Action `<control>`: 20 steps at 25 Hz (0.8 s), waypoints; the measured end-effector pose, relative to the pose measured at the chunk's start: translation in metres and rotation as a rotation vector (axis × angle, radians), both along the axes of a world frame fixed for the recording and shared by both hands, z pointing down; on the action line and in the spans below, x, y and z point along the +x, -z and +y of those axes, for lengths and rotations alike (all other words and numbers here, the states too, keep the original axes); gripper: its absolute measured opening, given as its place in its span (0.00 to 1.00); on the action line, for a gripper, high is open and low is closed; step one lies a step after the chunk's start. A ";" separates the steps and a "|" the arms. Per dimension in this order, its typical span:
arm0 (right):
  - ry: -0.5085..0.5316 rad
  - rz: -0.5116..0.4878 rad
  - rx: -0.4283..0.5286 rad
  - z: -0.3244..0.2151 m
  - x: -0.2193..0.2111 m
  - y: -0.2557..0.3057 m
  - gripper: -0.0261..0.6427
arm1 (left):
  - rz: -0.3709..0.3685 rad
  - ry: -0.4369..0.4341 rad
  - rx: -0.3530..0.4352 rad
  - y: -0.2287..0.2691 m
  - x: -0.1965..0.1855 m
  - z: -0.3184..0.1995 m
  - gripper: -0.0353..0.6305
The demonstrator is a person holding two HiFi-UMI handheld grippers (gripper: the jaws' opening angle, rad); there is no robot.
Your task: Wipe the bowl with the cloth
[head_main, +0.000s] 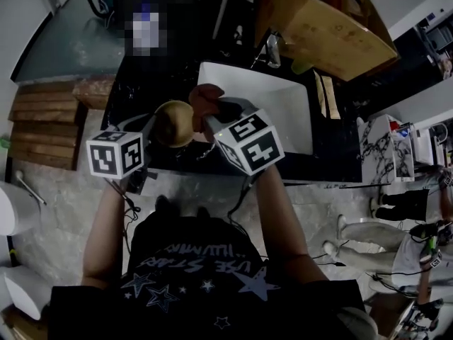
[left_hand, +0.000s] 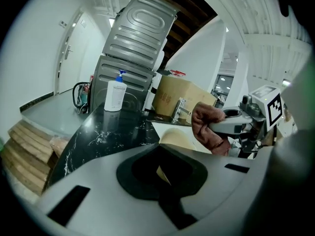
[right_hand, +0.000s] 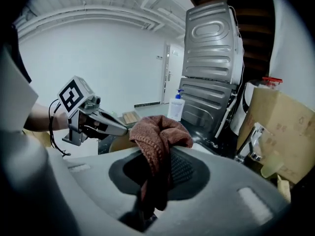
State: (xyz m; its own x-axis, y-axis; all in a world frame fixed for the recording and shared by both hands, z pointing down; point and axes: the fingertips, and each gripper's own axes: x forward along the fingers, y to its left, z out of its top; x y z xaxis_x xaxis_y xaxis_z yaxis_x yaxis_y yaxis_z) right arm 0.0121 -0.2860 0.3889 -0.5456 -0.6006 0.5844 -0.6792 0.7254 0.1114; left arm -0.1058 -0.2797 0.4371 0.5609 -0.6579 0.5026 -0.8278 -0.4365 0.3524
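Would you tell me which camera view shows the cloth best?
The right gripper view: the cloth fills the centre, knit visible, clamped between the jaws. The left gripper view shows it smaller; the head view, only a bunch beside the bowl.

A pump bottle (left_hand: 114, 95) stands on the black countertop (left_hand: 115, 132), cardboard box (left_hand: 184, 100) nearby.

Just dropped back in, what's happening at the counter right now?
A person holds a hand-held gripper in each hand at the black counter by the white sink. The left hand-held gripper is shut on the tan bowl's rim; the right hand-held gripper clamps the reddish-brown cloth right beside the bowl. Contact is unclear.
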 end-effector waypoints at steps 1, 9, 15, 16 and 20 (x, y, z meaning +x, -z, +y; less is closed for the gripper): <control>-0.004 -0.005 0.013 -0.002 0.008 0.005 0.15 | 0.013 0.002 0.000 0.003 0.000 0.003 0.07; 0.083 -0.059 0.041 -0.011 0.027 0.005 0.15 | 0.119 -0.030 0.020 0.024 0.012 0.028 0.07; 0.205 -0.108 0.044 -0.011 0.014 -0.002 0.15 | 0.180 -0.086 0.014 0.033 0.024 0.045 0.07; 0.232 -0.123 0.047 -0.012 0.010 -0.002 0.15 | 0.194 -0.104 0.014 0.035 0.025 0.048 0.07; 0.362 -0.185 0.031 -0.011 -0.011 0.001 0.15 | 0.268 -0.185 0.012 0.041 0.030 0.056 0.07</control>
State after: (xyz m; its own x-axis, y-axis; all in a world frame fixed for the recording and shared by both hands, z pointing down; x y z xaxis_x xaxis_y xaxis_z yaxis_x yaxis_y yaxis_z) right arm 0.0013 -0.2972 0.3883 -0.8194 -0.3658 0.4412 -0.3910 0.9197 0.0364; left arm -0.0756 -0.2233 0.3964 0.7826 -0.5378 0.3136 -0.6128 -0.5764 0.5407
